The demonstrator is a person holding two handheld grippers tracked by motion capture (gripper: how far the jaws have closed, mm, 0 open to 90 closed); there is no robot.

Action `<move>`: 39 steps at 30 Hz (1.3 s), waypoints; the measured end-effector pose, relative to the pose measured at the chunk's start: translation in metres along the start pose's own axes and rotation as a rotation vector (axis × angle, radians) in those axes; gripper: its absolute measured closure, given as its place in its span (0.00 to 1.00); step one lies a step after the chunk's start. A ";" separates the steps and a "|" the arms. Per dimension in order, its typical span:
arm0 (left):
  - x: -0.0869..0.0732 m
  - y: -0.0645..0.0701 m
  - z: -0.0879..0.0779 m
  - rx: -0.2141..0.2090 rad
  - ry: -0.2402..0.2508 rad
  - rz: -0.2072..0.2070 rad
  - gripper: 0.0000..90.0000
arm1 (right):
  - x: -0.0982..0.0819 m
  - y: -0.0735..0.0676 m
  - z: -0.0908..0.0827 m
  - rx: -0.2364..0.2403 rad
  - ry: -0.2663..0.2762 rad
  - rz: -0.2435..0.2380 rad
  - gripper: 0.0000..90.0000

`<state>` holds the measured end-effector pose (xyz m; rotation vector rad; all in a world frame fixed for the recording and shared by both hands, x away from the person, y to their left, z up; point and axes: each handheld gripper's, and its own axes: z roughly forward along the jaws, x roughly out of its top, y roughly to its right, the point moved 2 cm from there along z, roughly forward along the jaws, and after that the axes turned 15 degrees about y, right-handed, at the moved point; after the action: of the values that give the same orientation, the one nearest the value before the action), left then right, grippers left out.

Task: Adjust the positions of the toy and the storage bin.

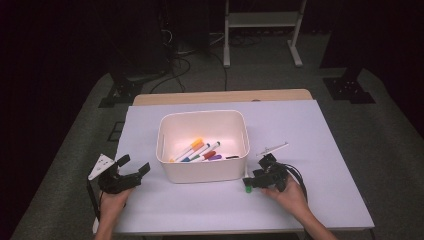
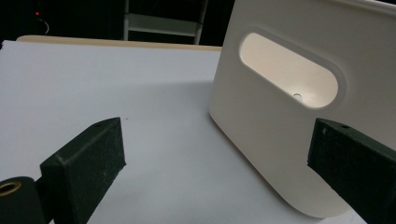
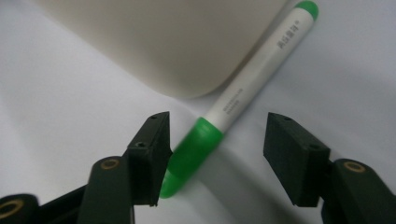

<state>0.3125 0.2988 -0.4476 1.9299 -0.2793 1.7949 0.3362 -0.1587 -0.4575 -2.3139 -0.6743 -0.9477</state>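
Note:
A white marker with a green cap lies on the table against the near right corner of the white bin. My right gripper stands open around its capped end; the left pad is at the cap, the right pad is well apart from it. In the high view the green marker shows just under the right gripper. The bin holds several coloured markers. My left gripper rests open to the left of the bin, holding nothing, and faces the bin's side wall.
A thin white pen-like object lies on the table right of the bin. The white table top ends in a wooden strip at the back. Beyond it stand a metal frame and floor cables.

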 end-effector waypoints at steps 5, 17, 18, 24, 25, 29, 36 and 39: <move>0.000 -0.001 -0.001 0.003 0.004 -0.015 0.03 | -0.001 0.003 -0.006 -0.050 -0.018 -0.021 0.48; -0.001 0.000 0.002 -0.003 -0.004 -0.007 0.03 | 0.012 0.027 -0.022 -0.162 -0.028 -0.035 0.44; -0.001 0.000 0.002 -0.003 -0.004 -0.007 0.03 | 0.012 0.027 -0.022 -0.162 -0.028 -0.035 0.44; -0.001 -0.001 0.001 -0.003 -0.001 -0.008 0.03 | 0.012 0.043 -0.014 -0.232 -0.063 -0.071 0.55; -0.001 -0.001 0.001 -0.004 -0.002 -0.008 0.03 | 0.012 0.043 -0.014 -0.233 -0.066 -0.075 0.57; 0.000 0.000 0.001 -0.003 0.002 -0.008 0.03 | 0.013 0.045 -0.015 -0.249 -0.077 -0.116 0.70; 0.000 -0.001 0.001 -0.004 0.003 -0.008 0.03 | 0.015 0.057 -0.020 -0.207 -0.098 -0.102 0.84; 0.000 -0.001 0.001 -0.005 -0.001 -0.007 0.03 | 0.015 0.063 -0.024 -0.164 -0.112 -0.046 0.84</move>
<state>0.3140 0.2986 -0.4482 1.9261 -0.2772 1.7876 0.3733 -0.2159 -0.4505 -2.5211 -0.7226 -0.9308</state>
